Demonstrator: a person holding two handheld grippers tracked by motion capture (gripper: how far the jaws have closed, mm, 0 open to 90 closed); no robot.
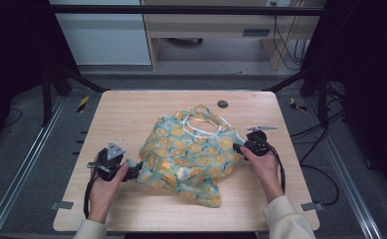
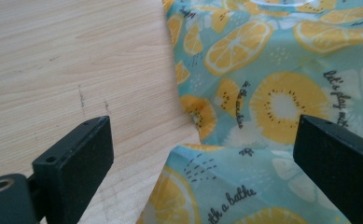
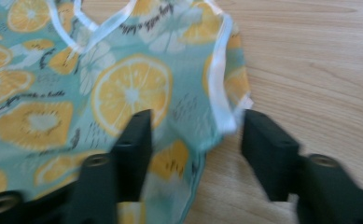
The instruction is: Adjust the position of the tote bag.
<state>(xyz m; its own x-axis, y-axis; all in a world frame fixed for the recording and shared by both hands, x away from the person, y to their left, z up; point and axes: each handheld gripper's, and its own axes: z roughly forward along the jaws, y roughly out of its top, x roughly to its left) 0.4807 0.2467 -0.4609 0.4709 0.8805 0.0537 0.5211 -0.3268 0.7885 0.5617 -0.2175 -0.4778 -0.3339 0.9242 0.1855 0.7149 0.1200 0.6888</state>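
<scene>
Both pairs of jaws are being held wide apart, and nothing is being pinched by either one yet. In the left gripper view, the jaws of the left gripper (image 2: 202, 154) are being kept open over the near left edge of the cloth (image 2: 272, 93), with a fold of it lying between them and bare wood under the left jaw. In the right gripper view, the jaws of the right gripper (image 3: 195, 140) are also being held apart, and a corner of the cloth with a white trim (image 3: 216, 70) is being reached between them. It looks like the trim is just being touched by the right jaw, but the picture is blurry there. The cloth is blue-green with yellow lemon slices on it, and it is lying bunched up in the middle of the table (image 1: 126, 107). In the high view, the left gripper (image 1: 131, 172) is being held at the cloth's near left side and the right gripper (image 1: 241, 148) at its right side. The step in hand is probably getting ready to grab the cloth on both sides. Next, the jaws likely need to be closed on the edges so the cloth can be lifted or pulled flat.
</scene>
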